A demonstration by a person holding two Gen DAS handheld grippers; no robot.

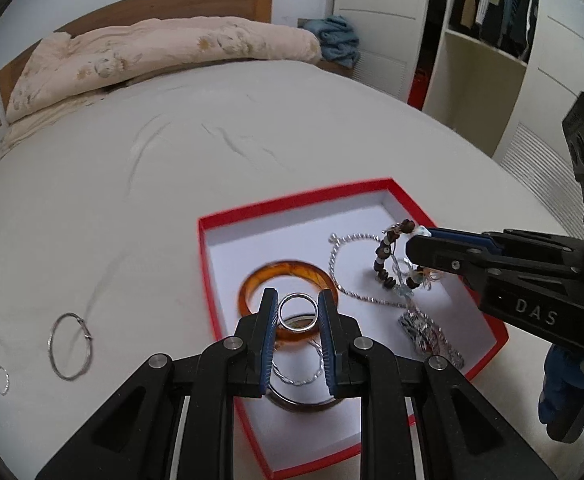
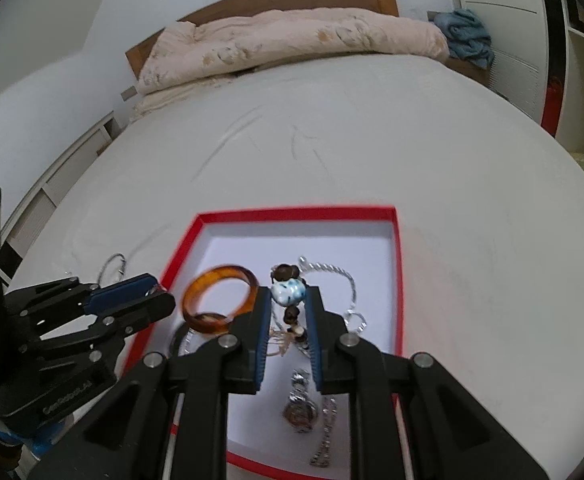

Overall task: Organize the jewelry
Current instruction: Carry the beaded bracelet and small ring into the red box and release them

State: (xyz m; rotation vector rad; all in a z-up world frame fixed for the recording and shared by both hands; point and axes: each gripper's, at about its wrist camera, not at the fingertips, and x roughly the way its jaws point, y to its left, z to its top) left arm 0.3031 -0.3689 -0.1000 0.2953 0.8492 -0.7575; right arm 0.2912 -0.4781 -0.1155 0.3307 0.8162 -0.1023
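Observation:
A red box [image 1: 212, 264] with a white inside lies on the bed; it also shows in the right wrist view [image 2: 399, 280]. In it lie an amber bangle [image 1: 292, 272] [image 2: 212, 280], a silver twisted chain [image 1: 348, 240] and a watch [image 1: 420, 326] [image 2: 300, 408]. My left gripper [image 1: 297, 312] is shut on a silver ring [image 1: 298, 311] above the bangle. My right gripper [image 2: 288, 300] is shut on a beaded bracelet [image 2: 288, 292] [image 1: 388, 256], which hangs over the box. A thin wire hoop [image 1: 70, 346] and a small ring [image 1: 2, 379] lie on the sheet to the left.
The white bed sheet [image 1: 172, 184] spreads around the box. A folded pink quilt [image 1: 152, 52] lies by the wooden headboard. A blue towel [image 1: 338, 40] sits at the far corner. White wardrobes [image 1: 484, 60] stand to the right.

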